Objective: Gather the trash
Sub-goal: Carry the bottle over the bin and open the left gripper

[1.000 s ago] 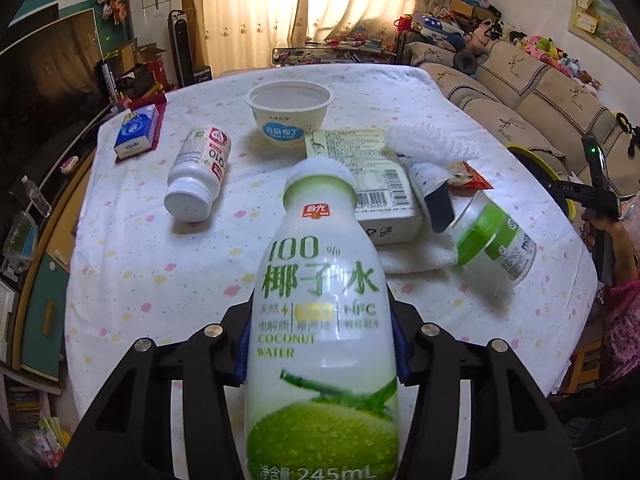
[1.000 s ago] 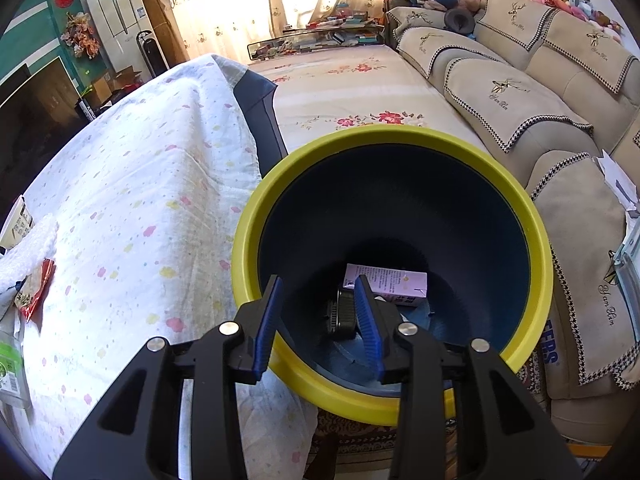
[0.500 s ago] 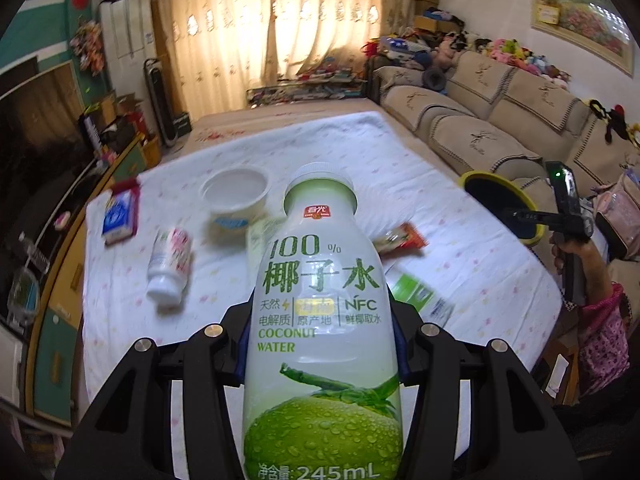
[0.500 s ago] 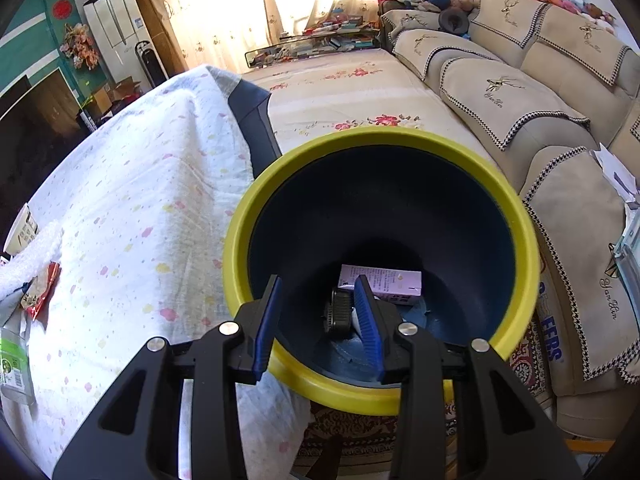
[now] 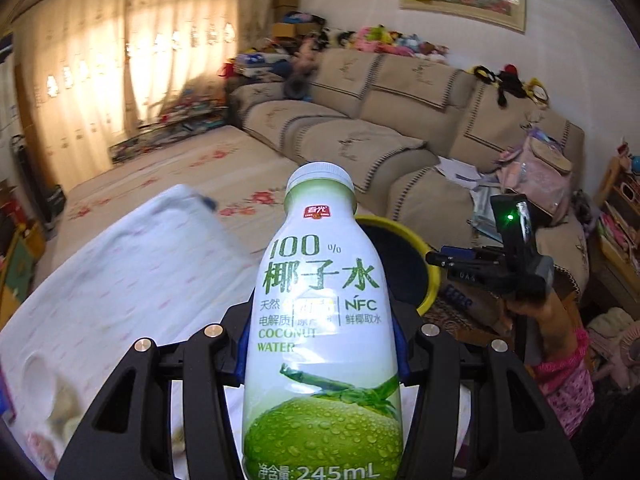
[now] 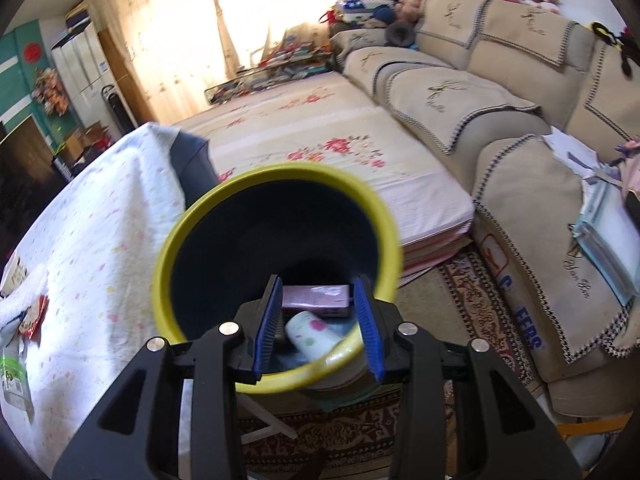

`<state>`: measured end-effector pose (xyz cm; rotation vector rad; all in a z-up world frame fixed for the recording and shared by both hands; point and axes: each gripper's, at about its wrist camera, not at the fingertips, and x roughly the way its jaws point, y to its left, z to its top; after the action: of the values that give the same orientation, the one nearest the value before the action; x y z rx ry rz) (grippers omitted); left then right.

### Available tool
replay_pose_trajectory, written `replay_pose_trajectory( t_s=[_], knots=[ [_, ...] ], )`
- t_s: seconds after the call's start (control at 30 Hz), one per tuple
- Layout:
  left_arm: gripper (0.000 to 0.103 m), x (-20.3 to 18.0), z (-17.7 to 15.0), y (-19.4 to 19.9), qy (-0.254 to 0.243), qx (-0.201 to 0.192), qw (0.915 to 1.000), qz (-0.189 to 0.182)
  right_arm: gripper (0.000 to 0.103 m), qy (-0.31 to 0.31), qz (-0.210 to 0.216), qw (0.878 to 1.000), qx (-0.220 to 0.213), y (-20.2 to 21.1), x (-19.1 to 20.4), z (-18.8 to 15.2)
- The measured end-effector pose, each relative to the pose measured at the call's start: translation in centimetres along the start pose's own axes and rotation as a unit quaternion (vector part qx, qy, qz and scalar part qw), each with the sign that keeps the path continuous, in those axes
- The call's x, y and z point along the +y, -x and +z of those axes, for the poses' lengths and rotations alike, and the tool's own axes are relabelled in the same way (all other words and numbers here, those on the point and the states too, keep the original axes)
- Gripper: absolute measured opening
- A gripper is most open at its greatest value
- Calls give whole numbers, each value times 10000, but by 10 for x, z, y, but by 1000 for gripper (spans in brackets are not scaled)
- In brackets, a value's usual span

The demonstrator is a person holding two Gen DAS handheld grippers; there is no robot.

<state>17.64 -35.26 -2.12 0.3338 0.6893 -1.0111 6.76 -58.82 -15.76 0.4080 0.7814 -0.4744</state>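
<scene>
Sunlight is glaring through the pale patterned curtains (image 6: 256, 20); the table below them is smearing with motion blur; fisheye corners are darkening.

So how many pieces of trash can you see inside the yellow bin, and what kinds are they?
Looking into the yellow bin from the right wrist view:
Pink box: 1
White cup with coloured spots: 1
Total: 2
More could be hidden behind the gripper's fingers.
</scene>
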Motion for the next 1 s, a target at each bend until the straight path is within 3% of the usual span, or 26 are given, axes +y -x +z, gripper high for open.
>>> replay_pose_trajectory(
  t_s=[0.2,0.43,0.6,0.73,1.0],
  knots=[
    [51,-30,34,-99,123,460,9984,-301,37,-173,-118,9998,-77,5,-26,0],
    [51,-59,39,-194,238,1102,9935,-168,37,-340,-133,9993,35,-4,-44,-3],
    [51,-67,39,-233,165,1295,9914,123,37,-406,-141,9991,61,-5,-50,-7],
    [74,-67,43,-243,180,1218,9917,371,40,-437,-160,9989,30,-2,-55,-6],
    [88,-55,41,-175,336,798,9957,335,41,-353,-62,9994,-17,4,-46,-6]
  ],
)
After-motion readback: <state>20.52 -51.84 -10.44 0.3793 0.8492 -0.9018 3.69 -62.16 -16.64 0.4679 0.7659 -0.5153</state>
